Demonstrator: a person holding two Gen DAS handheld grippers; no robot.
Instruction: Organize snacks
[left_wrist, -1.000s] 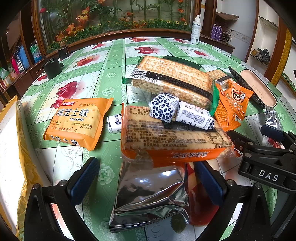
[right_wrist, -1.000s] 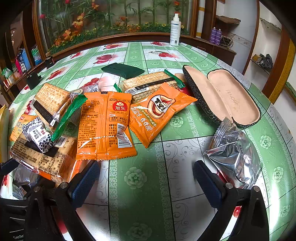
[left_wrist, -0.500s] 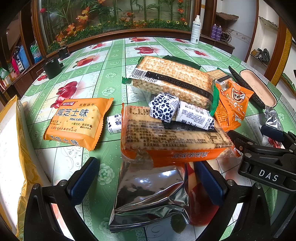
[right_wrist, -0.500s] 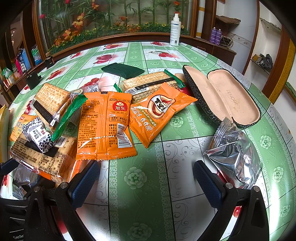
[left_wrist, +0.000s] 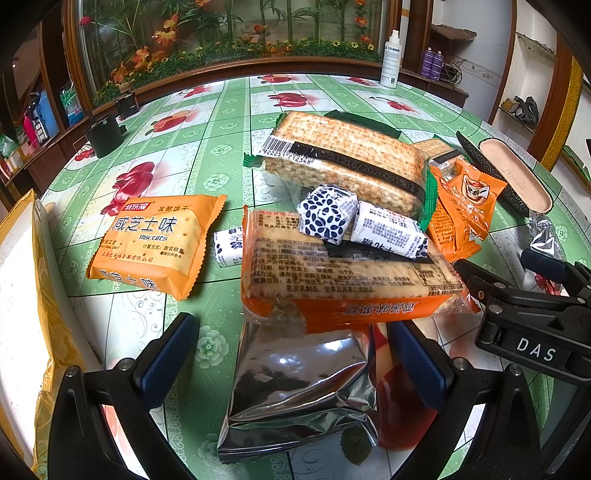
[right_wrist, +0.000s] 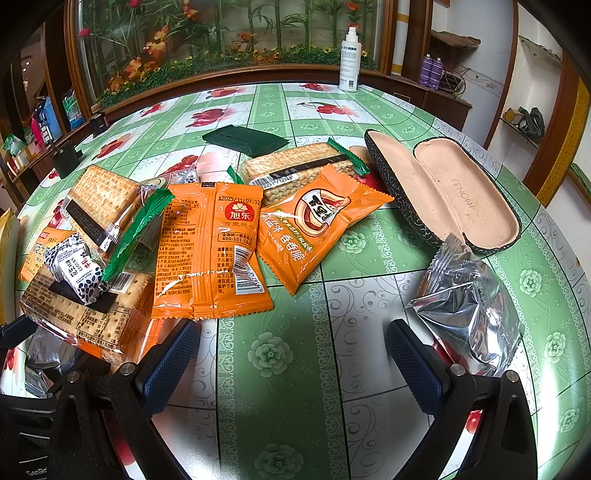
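On the far left of the table (left_wrist: 229, 110), seen from the left wrist view, an orange biscuit pack (left_wrist: 155, 243) lies alone, and beside it on the right a small white-and-blue candy (left_wrist: 229, 246) rests on the cloth. Nearer to the middle, the left gripper (left_wrist: 291, 363) hangs with its jaws wide apart and holds nothing; a silver foil pouch (left_wrist: 299, 387) lies between its fingers, but the pads do not touch it as far as I can see. Just beyond the pouch a clear cracker pack with orange print (left_wrist: 347, 280) lies partly over it and carries two more wrapped candies (left_wrist: 358, 225) on top, and behind them a longer cracker pack with green ends (left_wrist: 343, 162) leans on the heap. To the right, in the right wrist view, two flat orange sachets (right_wrist: 210, 251) overlap near the middle, and the right gripper (right_wrist: 291, 360) also stands wide open over bare cloth, gripping nothing. Further right a second silver pouch (right_wrist: 469, 314) lies near an open glasses case (right_wrist: 443, 188). I judge that the organizing is hardly started: the snacks are mixed in one loose heap, no container for them is clearly visible, and almost all sorting is left to do.
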